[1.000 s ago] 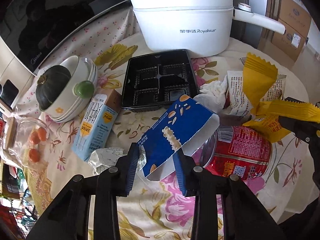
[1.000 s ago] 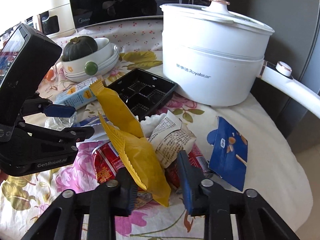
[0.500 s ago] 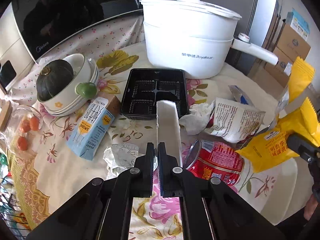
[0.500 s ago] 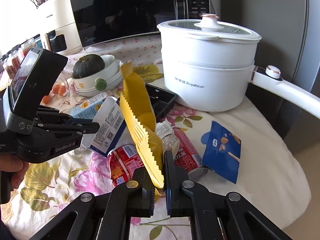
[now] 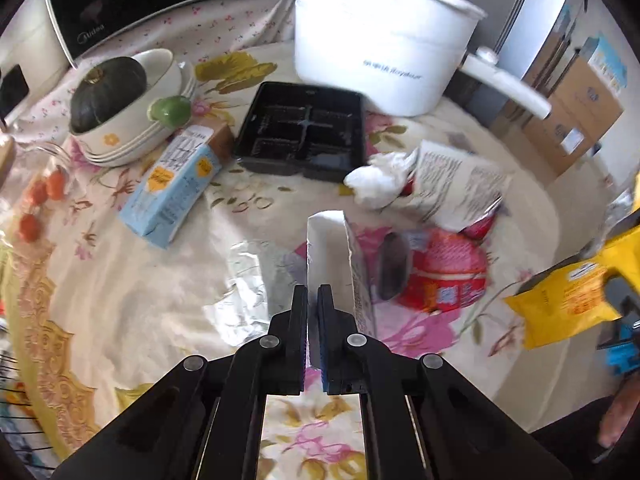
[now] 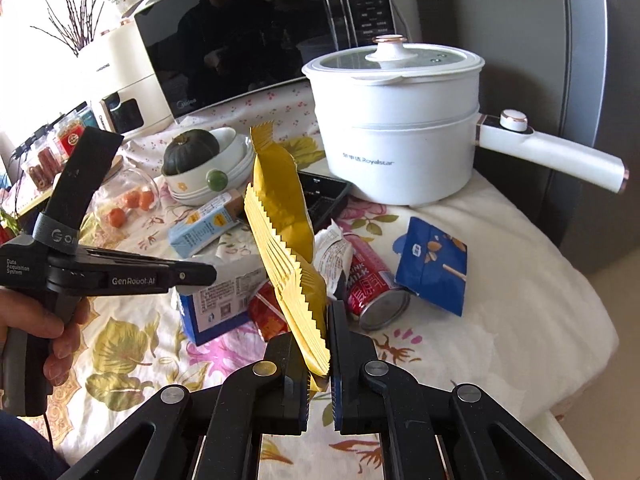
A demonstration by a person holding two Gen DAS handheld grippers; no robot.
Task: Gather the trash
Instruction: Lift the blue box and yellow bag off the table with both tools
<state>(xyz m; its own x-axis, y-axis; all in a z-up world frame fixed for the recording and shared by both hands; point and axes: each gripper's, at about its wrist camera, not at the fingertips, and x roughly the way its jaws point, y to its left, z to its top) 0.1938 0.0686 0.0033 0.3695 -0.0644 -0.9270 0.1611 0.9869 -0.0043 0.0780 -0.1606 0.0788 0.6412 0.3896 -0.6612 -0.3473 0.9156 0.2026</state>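
My left gripper [image 5: 313, 300] is shut on a blue and white carton [image 5: 328, 256] and holds it above the table; the carton also shows in the right wrist view [image 6: 218, 304]. My right gripper [image 6: 318, 320] is shut on a yellow snack wrapper [image 6: 280, 216], which also shows at the right edge of the left wrist view [image 5: 568, 300]. On the floral tablecloth [image 5: 140, 300] lie a red can [image 6: 372, 280], a crumpled printed wrapper [image 5: 456, 184], a white tissue [image 5: 376, 178], a blue packet [image 6: 434, 268], a light blue milk carton [image 5: 172, 192], a black plastic tray [image 5: 304, 132] and crumpled clear film [image 5: 244, 292].
A white Royalstar pot [image 6: 396, 128] with a long handle stands at the back. A bowl stack with a dark squash [image 5: 108, 92] sits at the left. A microwave [image 6: 248, 40] stands behind. The table edge drops off on the right.
Both grippers have lifted and pulled back with their items still held. One second ago both were open around the carton and the wrapper; they have since shut on them.
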